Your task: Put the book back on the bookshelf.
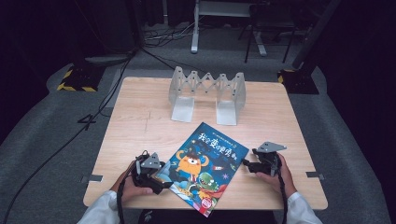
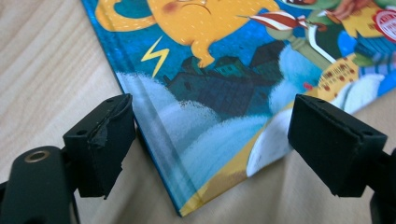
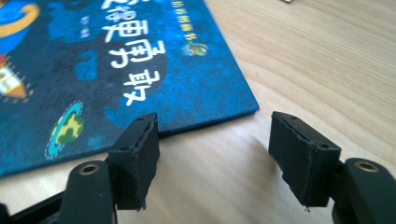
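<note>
A picture book with a dark blue cover and an orange cartoon creature lies flat and skewed on the wooden table, near the front edge. My left gripper is at the book's near left corner. In the left gripper view its jaws stand open, straddling the spine corner of the book; the pads do not press on it. My right gripper sits just off the book's right corner. In the right gripper view it is open over bare wood, the book corner just ahead.
A grey folding book rack with accordion sides stands at the back middle of the table. Bare wood lies to the left and right of the book. Cables and stand legs cross the grey floor behind the table.
</note>
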Tool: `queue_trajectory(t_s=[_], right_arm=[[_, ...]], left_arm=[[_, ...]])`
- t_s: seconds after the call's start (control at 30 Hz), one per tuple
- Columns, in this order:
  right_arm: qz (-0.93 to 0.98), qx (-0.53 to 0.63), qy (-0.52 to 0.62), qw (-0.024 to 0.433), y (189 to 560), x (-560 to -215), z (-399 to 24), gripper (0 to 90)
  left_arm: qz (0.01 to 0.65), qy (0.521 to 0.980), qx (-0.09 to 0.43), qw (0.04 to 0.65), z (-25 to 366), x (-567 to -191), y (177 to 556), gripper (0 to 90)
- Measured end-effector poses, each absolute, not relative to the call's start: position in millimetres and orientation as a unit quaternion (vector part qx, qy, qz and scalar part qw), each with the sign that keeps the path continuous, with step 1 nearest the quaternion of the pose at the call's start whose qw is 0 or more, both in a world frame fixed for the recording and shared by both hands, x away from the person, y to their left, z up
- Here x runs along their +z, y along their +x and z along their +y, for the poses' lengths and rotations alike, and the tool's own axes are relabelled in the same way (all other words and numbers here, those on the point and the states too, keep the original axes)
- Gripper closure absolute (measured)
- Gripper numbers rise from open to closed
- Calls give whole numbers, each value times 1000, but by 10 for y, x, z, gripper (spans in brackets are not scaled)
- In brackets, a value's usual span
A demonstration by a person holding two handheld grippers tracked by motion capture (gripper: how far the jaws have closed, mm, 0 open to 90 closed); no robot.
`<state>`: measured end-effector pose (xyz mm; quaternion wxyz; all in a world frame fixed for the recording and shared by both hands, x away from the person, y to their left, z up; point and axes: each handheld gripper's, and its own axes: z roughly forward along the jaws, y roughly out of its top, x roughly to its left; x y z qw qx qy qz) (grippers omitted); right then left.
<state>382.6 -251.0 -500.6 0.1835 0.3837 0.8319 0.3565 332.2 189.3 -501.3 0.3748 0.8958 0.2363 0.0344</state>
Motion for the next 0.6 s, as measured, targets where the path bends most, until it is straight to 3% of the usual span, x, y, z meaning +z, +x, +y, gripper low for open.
queue_trajectory(t_s=[0.13,0.27,0.43,0.6], right_arm=[[828,353,390,194,3819,-5001,-2444,380],[840,363,366,168,3712,-5008,-2406,361],[865,365,314,139,3466,-4995,-2278,361],[869,362,307,140,3497,-4990,-2238,329]], left_arm=[[238,894,38,377,1925,-5021,3243,162],[237,896,55,371,1936,-5030,3141,164],[231,895,37,380,1929,-5028,3079,170],[234,893,26,385,1919,-5027,3058,172]])
